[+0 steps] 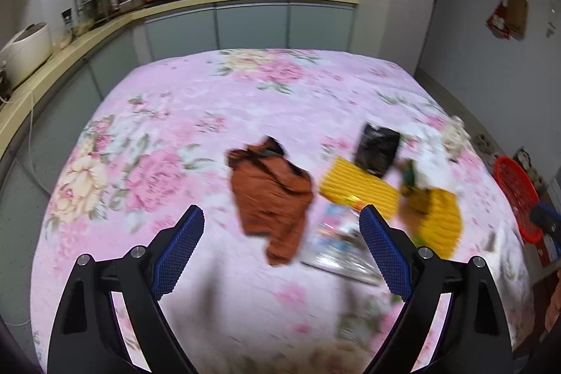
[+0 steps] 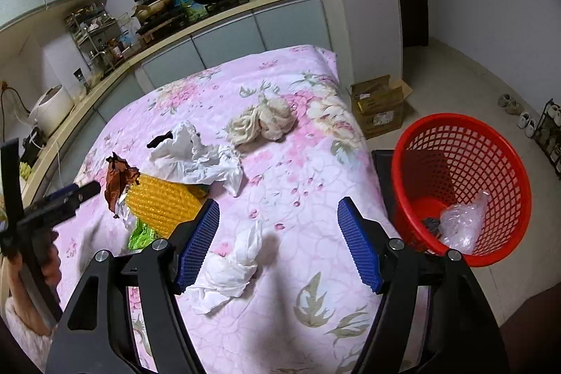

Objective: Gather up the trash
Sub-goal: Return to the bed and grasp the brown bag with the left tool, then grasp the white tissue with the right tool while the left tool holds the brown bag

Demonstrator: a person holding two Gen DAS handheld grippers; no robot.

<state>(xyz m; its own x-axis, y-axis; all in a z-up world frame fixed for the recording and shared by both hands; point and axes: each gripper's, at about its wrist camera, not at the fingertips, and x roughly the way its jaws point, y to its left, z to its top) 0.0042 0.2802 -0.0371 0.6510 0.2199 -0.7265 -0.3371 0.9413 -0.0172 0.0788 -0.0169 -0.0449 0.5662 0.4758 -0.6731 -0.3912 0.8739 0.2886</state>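
Note:
My left gripper (image 1: pixel 282 226) is open above the pink floral table cover (image 1: pixel 210 107), just short of a crumpled brown wrapper (image 1: pixel 271 195). Beside the wrapper lie a shiny printed packet (image 1: pixel 336 247), yellow corrugated pieces (image 1: pixel 361 190) and a black pouch (image 1: pixel 377 148). My right gripper (image 2: pixel 278 223) is open over a crumpled white tissue (image 2: pixel 231 262). Beyond it lie white paper (image 2: pixel 196 153), a beige cloth wad (image 2: pixel 263 121), the yellow piece (image 2: pixel 161 202) and the brown wrapper (image 2: pixel 117 177). The red mesh basket (image 2: pixel 466 163) stands right of the table with clear plastic (image 2: pixel 463 223) inside.
A kitchen counter (image 1: pixel 105 23) with a rice cooker (image 1: pixel 26 46), rack and stove runs behind and left of the table. An open cardboard box (image 2: pixel 380 102) and shoes (image 2: pixel 508 102) sit on the floor. The left gripper shows at the left of the right wrist view (image 2: pixel 63 197).

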